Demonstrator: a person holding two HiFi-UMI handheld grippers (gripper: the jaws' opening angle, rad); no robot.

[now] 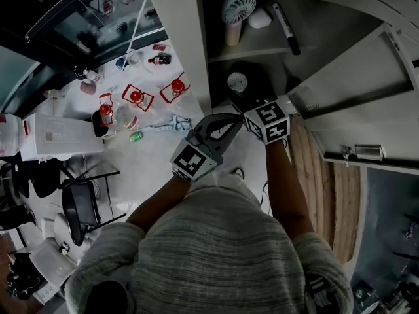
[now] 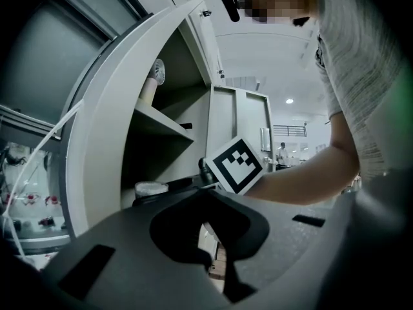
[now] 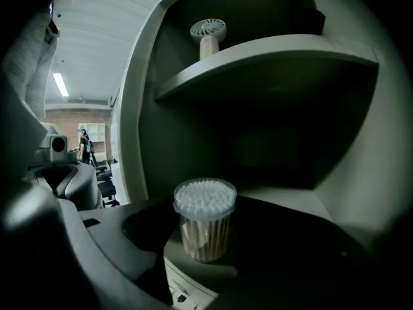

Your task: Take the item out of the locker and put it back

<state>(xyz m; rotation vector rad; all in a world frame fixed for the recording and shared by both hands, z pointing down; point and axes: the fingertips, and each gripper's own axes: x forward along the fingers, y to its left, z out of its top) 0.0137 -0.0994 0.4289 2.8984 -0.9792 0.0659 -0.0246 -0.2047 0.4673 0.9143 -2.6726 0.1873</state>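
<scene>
Jaws of the right tool [image 3: 201, 258] stand apart in the locker's [image 1: 195, 57] lower compartment, one dark jaw on either side of the cotton-swab jar [image 3: 204, 217]. Whether either jaw touches the jar cannot be told. The jar is clear and upright, with white swab heads packed under its lid. It stands at the bottom centre of the right gripper view, near the front edge of the lower shelf [image 3: 287, 196]. A pale strip [image 3: 184, 288] below it carries print too small to read.

The left tool [image 2: 213, 239] has its jaws together with nothing between them. It sits outside the locker, just left of the right tool at the middle of the head view. Both tools' cubes show black-and-white square markers [image 2: 234, 163].

At the top of the frame, the upper shelf [image 3: 271, 51] holds a small white fan [image 3: 208, 34], a white rounded thing [image 1: 260, 18] and a marker pen [image 1: 285, 26]. The door [image 1: 366, 90] hangs open at the right.
</scene>
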